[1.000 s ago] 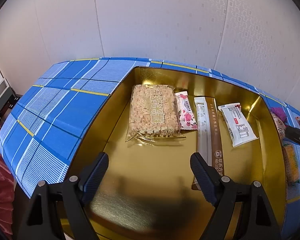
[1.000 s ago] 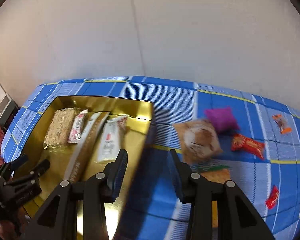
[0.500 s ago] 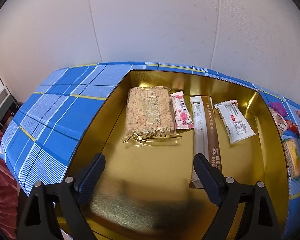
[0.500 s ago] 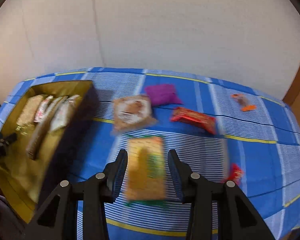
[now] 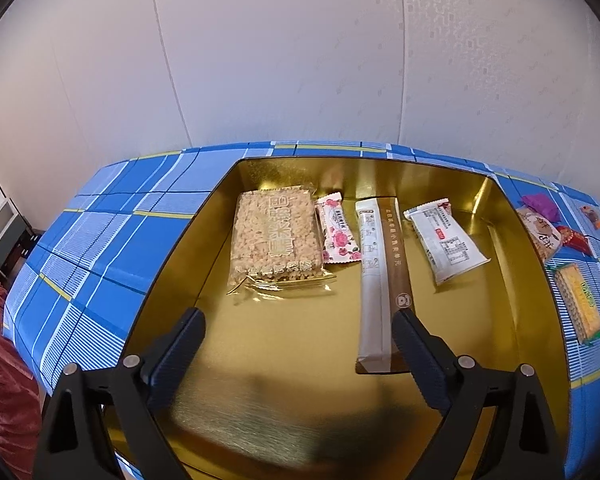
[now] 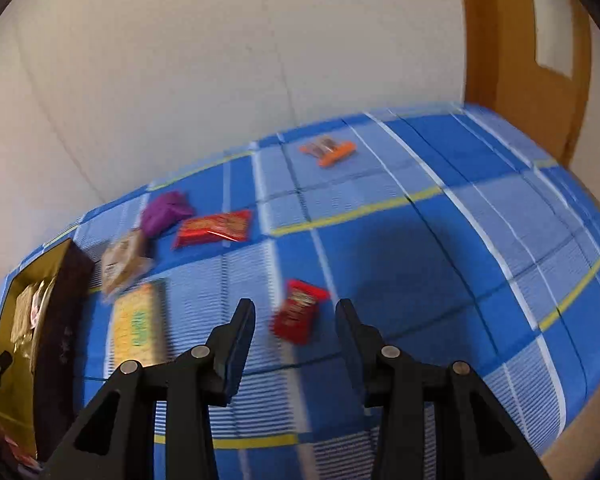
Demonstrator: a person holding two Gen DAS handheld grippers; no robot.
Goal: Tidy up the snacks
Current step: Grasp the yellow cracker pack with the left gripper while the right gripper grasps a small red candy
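A gold tray (image 5: 172,256) holds a rice-cracker pack (image 5: 276,236), a pink floral packet (image 5: 337,229), a long brown-and-white stick pack (image 5: 380,280) and a white bar (image 5: 446,240). My left gripper (image 5: 298,330) hovers over the tray's near end, its jaws opening with nothing between them. My right gripper (image 6: 296,320) is open above the blue checked cloth, and a small red packet (image 6: 298,312) lies on the cloth between its fingertips, untouched. Around it lie a yellow cracker pack (image 6: 138,320), a brown bag (image 6: 122,262), a purple pouch (image 6: 164,210), a red wrapper (image 6: 214,228) and an orange packet (image 6: 328,150).
The tray's dark outer wall (image 6: 62,320) borders the loose snacks on the left. A wooden door (image 6: 528,52) stands at the far right behind the table. White wall runs behind; red fabric (image 5: 0,380) hangs past the table's left edge.
My right gripper swung right, from the tray edge across the loose snacks to the small red packet. My left gripper's jaws spread wider and shifted slightly over the tray.
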